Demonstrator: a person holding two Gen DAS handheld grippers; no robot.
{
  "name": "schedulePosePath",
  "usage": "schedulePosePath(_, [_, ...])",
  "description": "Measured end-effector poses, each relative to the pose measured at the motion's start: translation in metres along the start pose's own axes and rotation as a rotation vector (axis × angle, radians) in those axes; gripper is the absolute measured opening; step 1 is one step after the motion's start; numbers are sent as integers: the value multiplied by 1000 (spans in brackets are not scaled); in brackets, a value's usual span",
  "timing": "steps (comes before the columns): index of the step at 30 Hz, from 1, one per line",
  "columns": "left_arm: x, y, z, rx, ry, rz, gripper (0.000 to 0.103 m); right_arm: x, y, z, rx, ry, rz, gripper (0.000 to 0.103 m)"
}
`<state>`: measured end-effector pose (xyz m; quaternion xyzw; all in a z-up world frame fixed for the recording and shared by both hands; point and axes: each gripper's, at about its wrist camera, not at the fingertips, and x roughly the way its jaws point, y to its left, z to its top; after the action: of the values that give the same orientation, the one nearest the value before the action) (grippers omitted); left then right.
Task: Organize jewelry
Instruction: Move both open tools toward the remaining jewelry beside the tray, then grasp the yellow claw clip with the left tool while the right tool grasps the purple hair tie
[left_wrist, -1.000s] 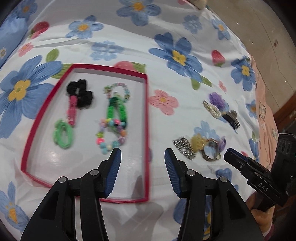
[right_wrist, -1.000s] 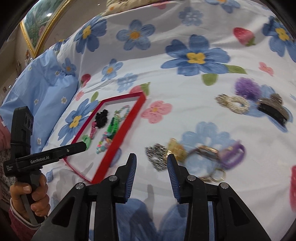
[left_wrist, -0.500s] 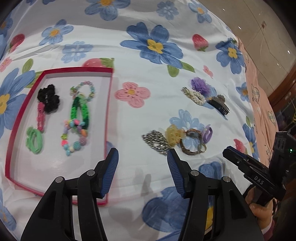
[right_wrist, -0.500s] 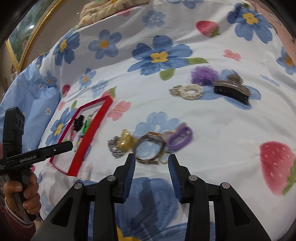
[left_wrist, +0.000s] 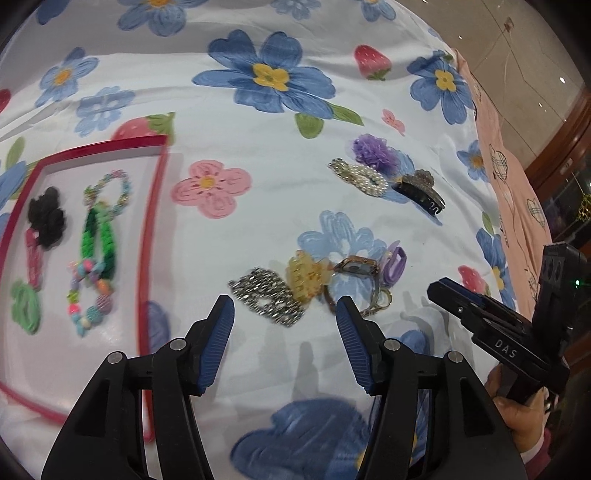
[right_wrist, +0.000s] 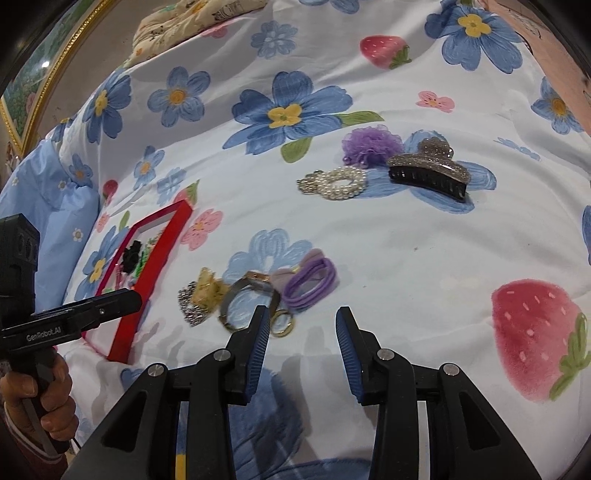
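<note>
Silver rhinestone clip (left_wrist: 267, 295) just ahead between left fingers (left_wrist: 219, 332).

Red tray (left_wrist: 150, 236): left edge cropped in left view. In right view the left claw's arm (right_wrist: 74, 314) covers its near corner; contents too small to sort. Gold ring (right_wrist: 282, 323) partly behind right claw's finger (right_wrist: 258, 332). Silver piece (left_wrist: 267, 295) blurred, possibly a clip.

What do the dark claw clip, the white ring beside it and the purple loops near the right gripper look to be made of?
Claw clip: likely hard plastic, black teeth, glittery top that sparkles. White ring: small glossy round beads, probably faux pearls, with a sparkly section at one end. Purple loops: matte, thin bundled strands with a soft bow, likely fabric-covered elastic.
</note>
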<state>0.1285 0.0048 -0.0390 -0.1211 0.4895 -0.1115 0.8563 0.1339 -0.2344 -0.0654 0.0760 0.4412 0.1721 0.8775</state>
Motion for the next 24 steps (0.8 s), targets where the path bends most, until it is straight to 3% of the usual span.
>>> schedulePosePath(14, [68,-21,19,50,81,-3,55,44,-18,16,59,48,-10,37])
schedulePosePath(16, [72,-18,18,46,88,-6,48,49,-19,16,59,54,-16,28])
schedulePosePath(18, [74,-16,18,46,89,-9,34,53,-21,17,59,57,-24,19])
schedulePosePath(21, [73,-15,18,50,88,-15,34,56,-25,17,69,52,-29,6])
schedulePosePath(24, [68,-15,18,55,74,-17,34,53,-25,18,66,42,-30,5])
